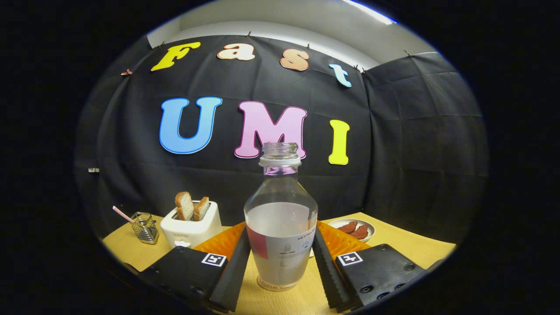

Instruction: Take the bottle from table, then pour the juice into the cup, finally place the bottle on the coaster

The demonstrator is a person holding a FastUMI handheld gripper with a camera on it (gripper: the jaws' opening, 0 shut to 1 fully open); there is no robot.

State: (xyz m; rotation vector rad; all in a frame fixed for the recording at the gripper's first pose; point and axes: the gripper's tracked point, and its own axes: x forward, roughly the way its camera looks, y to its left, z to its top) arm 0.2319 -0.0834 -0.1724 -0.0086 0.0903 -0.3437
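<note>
Clear plastic makes up the bottle (280, 218), which stands upright on the desk (420, 249) with its long axis vertical and its uncapped mouth pointing straight up; cloudy pale liquid fills it to about the shoulder, so I judge it moderately heavy low down, thin-walled and a little squeezable, smooth and likely slippery where the label wraps it. It stands between the fingers of the tool (280, 262), on what looks like a round coaster (273, 286); the jaws are narrow about the lower body, each close against a side, though whether both truly press I cannot tell. Best hold seems the labelled lower body, firm but not crushing, since an open neck spills if tilted. Far left stands a toaster (191, 227); far right, a plate (353, 228).
</note>
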